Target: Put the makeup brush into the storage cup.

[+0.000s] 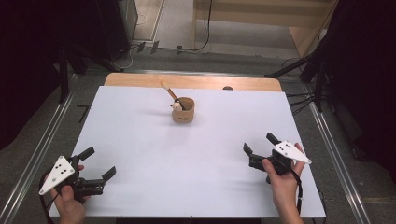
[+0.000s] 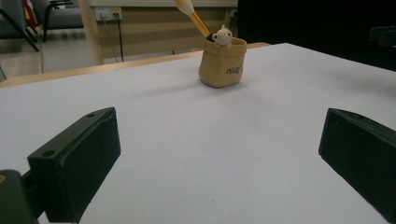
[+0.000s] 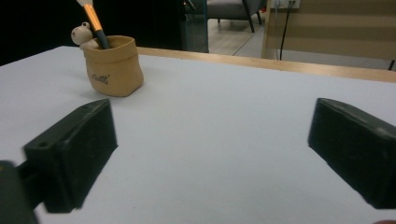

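Tools [image 1: 98,163] [image 1: 260,143] rest low, jaws spread, angled toward pot [image 1: 183,110].

Black fingers [image 1: 87,152] (grey dotted plates).

So there's a white tabletop [image 1: 187,158] with a light wooden strip [image 1: 140,80] along the far edge. Sitting toward the far middle is a little tan pouch-shaped pot [image 1: 182,111], looks like a soft sack with some dark lettering on the front. A brush with an orange and black handle [image 1: 169,91] is stuck in it, leaning out at an angle, pale tip up. A tiny cream bear figure [image 1: 176,105] peeks over the rim right beside the brush. Past the table there's grey floor, a black cable [image 1: 205,37] and pale wooden panelling [image 1: 280,14]. Metal rails [image 1: 334,154] run along both sides.
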Demonstrator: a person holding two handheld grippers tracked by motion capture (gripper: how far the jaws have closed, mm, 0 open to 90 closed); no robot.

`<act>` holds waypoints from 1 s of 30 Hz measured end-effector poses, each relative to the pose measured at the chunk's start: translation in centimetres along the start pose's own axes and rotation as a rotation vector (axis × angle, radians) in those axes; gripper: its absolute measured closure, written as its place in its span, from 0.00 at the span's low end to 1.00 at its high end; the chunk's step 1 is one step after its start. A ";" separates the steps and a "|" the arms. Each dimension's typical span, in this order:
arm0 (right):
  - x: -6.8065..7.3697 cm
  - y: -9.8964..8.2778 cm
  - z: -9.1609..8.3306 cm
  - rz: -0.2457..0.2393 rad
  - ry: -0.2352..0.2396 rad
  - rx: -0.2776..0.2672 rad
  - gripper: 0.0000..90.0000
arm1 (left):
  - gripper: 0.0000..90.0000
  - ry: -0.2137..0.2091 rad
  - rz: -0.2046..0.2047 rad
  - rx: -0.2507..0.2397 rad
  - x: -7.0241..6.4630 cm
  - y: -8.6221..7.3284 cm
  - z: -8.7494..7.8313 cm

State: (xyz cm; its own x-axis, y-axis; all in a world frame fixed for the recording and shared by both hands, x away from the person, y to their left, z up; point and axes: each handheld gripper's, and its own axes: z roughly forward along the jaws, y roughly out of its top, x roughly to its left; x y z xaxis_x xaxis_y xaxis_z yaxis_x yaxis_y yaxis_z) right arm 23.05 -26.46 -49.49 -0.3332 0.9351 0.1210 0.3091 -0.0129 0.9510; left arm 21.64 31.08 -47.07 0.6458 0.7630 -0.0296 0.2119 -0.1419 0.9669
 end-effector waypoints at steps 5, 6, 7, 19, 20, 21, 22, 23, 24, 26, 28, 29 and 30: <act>-0.8 -0.6 -1.7 0.032 -0.054 -0.023 0.00 | 0.00 -0.004 0.000 -0.003 0.0 0.1 0.0; -0.8 -0.6 -1.7 0.032 -0.054 -0.023 0.00 | 0.00 -0.005 0.000 -0.002 0.0 0.1 0.0; -0.9 -0.7 -1.9 0.037 -0.058 -0.020 0.00 | 0.00 -0.005 0.000 -0.002 -0.1 0.1 0.0; -1.5 -2.1 -4.8 0.014 -0.062 -0.018 0.00 | 0.00 -0.008 0.000 -0.011 -0.1 0.3 -0.1; -1.6 -2.3 -5.0 0.023 -0.067 -0.018 0.00 | 0.00 -0.010 0.001 -0.011 -0.1 0.3 0.0; -1.7 -2.4 -5.2 0.033 -0.070 -0.018 0.00 | 0.00 -0.011 0.002 -0.012 -0.1 0.3 0.0; -1.8 -2.5 -5.4 0.042 -0.069 -0.021 0.00 | 0.00 -0.011 0.003 -0.012 -0.2 0.3 0.0; -1.9 -2.6 -5.6 0.052 -0.067 -0.022 0.00 | 0.00 -0.011 0.003 -0.011 -0.2 0.4 0.0; -1.9 -2.7 -5.9 0.050 -0.070 -0.024 0.00 | 0.00 -0.010 0.003 -0.012 -0.2 0.4 0.0; -2.1 -2.9 -6.2 0.045 -0.075 -0.022 0.00 | 0.00 -0.010 -0.002 -0.015 -0.1 0.4 -0.1; -2.3 -3.0 -6.6 0.054 -0.079 -0.025 0.00 | 0.00 -0.001 -0.009 -0.017 0.0 0.3 -0.2; -2.4 -3.0 -6.7 0.055 -0.082 -0.026 0.00 | 0.00 0.003 -0.015 -0.016 0.0 0.3 -0.2; -2.5 -3.1 -6.8 0.065 -0.087 -0.025 0.00 | 0.00 0.004 -0.015 -0.012 0.1 0.2 -0.1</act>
State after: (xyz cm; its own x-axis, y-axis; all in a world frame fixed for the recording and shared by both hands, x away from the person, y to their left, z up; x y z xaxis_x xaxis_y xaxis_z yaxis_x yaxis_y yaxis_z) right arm 16.84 -31.16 -50.75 -0.2346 0.9591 0.1584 0.3052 -0.0820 0.9487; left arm 21.66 31.18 -46.81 0.6395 0.7675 -0.0434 0.2131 -0.1227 0.9693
